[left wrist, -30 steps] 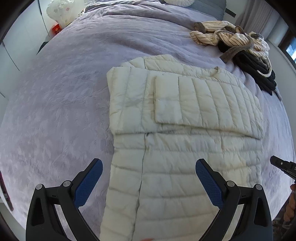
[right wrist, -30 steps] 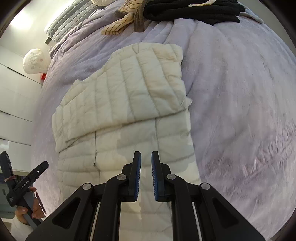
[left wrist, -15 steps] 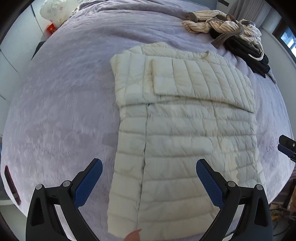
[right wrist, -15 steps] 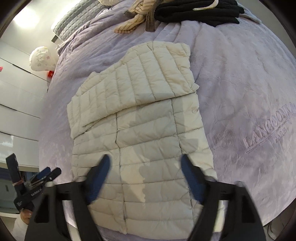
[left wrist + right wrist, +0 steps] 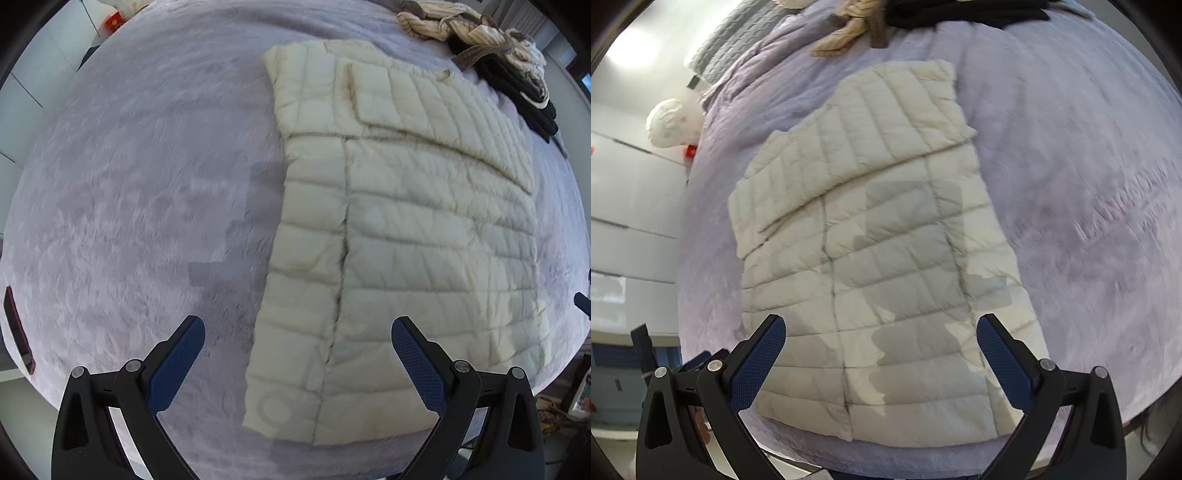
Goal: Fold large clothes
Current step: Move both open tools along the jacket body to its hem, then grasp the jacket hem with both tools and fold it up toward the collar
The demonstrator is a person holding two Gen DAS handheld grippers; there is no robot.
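The left claw is wide open. Its 2 blue pads are far apart and hold nothing. It hangs in the air above the near end of the bed and touches nothing. The right claw is wide open too, with nothing between its 2 blue pads, and it also hangs free.

Under both claws lies the cream puffy quilted jacket. It rests flat on the bed with the soft fuzzy purple blanket. The jacket's 2 sleeves are folded across its top part, so it looks like a long rectangle. Its bottom edge lies close to the near edge of the bed. Grey shadows fall on its middle in the right view.

Far behind the jacket sits a messy heap of tan striped and black clothes. The heap is cut off at the top edge in the right view. A white round lamp-like thing stands beside the bed, but it is too blurry to tell what it is. Pale letters on the blanket are too smeared to read.
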